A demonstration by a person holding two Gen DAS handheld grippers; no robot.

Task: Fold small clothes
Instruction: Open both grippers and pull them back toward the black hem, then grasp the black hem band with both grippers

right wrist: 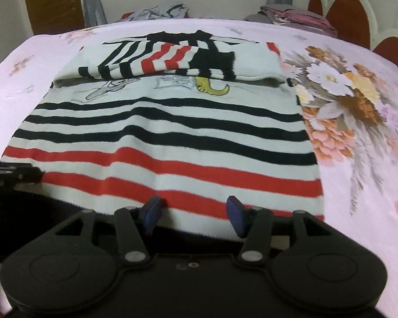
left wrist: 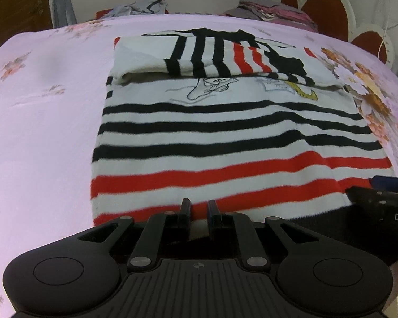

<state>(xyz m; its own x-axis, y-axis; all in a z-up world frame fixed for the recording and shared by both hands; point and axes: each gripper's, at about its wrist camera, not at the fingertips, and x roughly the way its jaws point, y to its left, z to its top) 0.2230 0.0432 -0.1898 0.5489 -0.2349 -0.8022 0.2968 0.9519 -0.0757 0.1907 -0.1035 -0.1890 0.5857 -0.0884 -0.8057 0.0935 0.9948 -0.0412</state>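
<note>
Striped sweater (left wrist: 225, 137) flat; left hand-held gripper (left wrist: 199, 209) closed empty, right hand-held gripper (right wrist: 193, 212) parted

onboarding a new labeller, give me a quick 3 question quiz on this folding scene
1. True or false: the top part of the striped sweater is already folded down over its body.
2. Which gripper has its jaws clearly apart? A) left gripper B) right gripper C) neither
3. Fill in: the sweater lies on a pink ____ bedsheet.

Key
1. True: the sleeves and upper part lie doubled over near the far edge.
2. B: the right gripper's blue pads stand well apart with nothing between them; the left gripper's fingers are nearly together.
3. floral
</note>
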